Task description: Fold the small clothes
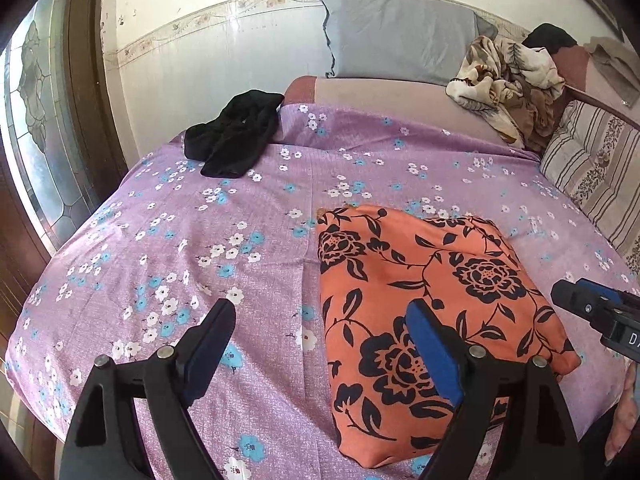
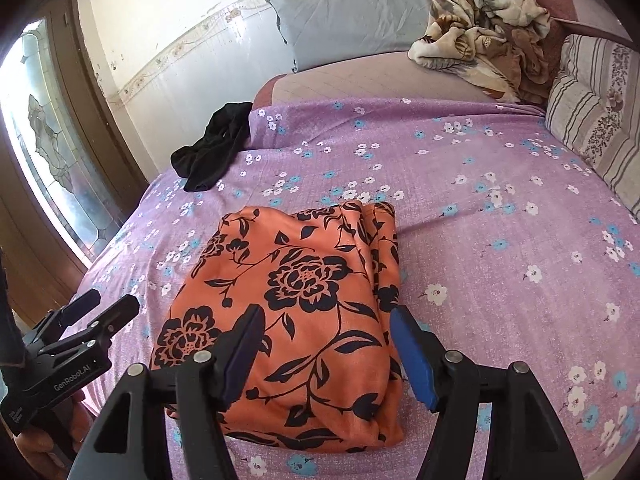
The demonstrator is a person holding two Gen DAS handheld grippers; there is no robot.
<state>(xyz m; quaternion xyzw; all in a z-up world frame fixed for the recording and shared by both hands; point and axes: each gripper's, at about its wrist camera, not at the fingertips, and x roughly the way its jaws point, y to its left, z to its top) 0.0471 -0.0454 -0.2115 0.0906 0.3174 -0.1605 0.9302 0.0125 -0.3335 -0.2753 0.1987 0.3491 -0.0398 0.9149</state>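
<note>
An orange garment with black flowers (image 1: 432,312) lies folded into a rectangle on the purple floral bedsheet (image 1: 200,240); it also shows in the right wrist view (image 2: 296,312). My left gripper (image 1: 320,344) is open and empty, above the sheet at the garment's left edge. My right gripper (image 2: 324,348) is open and empty, hovering over the garment's near end. A crumpled black garment (image 1: 236,132) lies at the far left of the bed, also in the right wrist view (image 2: 212,148).
A grey pillow (image 1: 396,36) leans on the wall at the back. A crumpled beige floral blanket (image 1: 508,84) lies at the back right, next to a striped cushion (image 1: 600,168). A glass door (image 1: 36,128) stands to the left.
</note>
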